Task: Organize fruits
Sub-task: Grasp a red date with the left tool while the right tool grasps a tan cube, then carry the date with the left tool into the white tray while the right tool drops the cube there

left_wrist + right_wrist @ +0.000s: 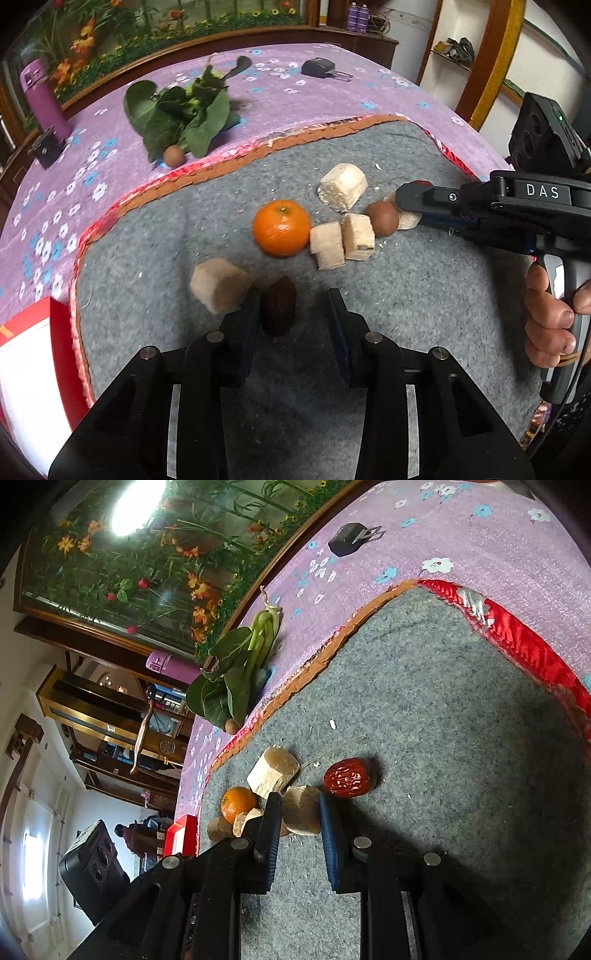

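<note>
1. A bench (pixel 332 92) under a lilac cloth printed with small white and blue flowers fills the near ground.
2. A grey felt mat (pixel 406 295) edged in red and orange trim lies on it.
3. Behind the bench stands a wide wood-framed picture of orange flowers and green stems (pixel 155 572), with a bright light glare on it.
4. White walls (pixel 55 775), dark wooden shelving (pixel 122 734) and a bright window (pixel 33 864) lie beyond.

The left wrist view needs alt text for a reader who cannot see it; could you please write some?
A black two-finger left gripper points down at a dark wrinkled dried date lying between its fingers on a grey felt mat. Beyond lie a round orange tangerine and pale cut stalk chunks, where a hand-held right gripper reaches in.
</note>
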A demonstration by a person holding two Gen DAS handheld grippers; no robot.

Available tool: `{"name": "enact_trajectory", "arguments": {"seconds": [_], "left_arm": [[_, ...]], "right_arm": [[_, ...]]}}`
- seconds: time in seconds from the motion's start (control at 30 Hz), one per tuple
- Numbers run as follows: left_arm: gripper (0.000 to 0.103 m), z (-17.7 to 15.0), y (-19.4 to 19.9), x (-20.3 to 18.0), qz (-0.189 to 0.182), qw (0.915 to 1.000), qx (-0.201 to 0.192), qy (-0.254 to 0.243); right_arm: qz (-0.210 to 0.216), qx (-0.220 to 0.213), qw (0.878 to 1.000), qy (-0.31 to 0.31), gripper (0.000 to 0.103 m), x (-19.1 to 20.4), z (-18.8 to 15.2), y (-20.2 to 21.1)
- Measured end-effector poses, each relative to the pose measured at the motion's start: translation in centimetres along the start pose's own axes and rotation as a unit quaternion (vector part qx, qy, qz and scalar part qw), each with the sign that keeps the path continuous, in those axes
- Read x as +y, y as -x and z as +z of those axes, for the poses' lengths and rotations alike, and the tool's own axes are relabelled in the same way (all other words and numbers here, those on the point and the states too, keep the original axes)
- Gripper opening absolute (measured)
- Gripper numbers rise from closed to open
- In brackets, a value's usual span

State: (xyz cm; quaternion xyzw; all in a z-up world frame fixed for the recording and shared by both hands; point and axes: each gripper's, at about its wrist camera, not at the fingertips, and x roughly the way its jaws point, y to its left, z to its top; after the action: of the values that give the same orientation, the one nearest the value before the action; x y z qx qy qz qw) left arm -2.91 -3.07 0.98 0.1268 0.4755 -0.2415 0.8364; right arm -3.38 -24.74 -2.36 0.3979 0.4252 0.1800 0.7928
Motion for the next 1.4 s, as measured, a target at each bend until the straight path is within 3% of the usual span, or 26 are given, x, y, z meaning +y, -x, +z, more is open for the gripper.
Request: {"name": "enact_trajectory", "arguments": {"seconds": [0.17, 0.53, 0.73, 0.97, 1.4], "left_arm": [[0.015, -0.3, 0.2, -0.3, -0.003, 1.0000, -0.009, -0.001], [0.015, -2.8, 3.2, 0.6, 0.005, 0.9956, -0.067, 0.066], [0.015, -5.0, 6.9, 0.8, 0.020, 0.9896, -0.108, 0.093], [0.015, -7.6, 9.8, 1.4, 0.080, 0.9804, -0.140, 0.113], [0.015, -9.4, 13.0, 3.9, 0.161, 0.9608, -0.179, 0.139]], "right_arm": [[-0.001, -0.003, 1.000, 0.005, 0.020, 0.1, 0.1, 0.0], [0.051, -0.040, 0.997, 0.034, 0.018, 1.6, 0.1, 1.4], [0.051, -0.041, 0.996, 0.057, 0.016, 2.6, 0.0, 1.2], [0.035, -0.029, 0.996, 0.072, 0.016, 3.2, -0.4, 0.3], [0.032, -0.029, 0.996, 0.084, 0.016, 3.6, -0.5, -0.4]]}}
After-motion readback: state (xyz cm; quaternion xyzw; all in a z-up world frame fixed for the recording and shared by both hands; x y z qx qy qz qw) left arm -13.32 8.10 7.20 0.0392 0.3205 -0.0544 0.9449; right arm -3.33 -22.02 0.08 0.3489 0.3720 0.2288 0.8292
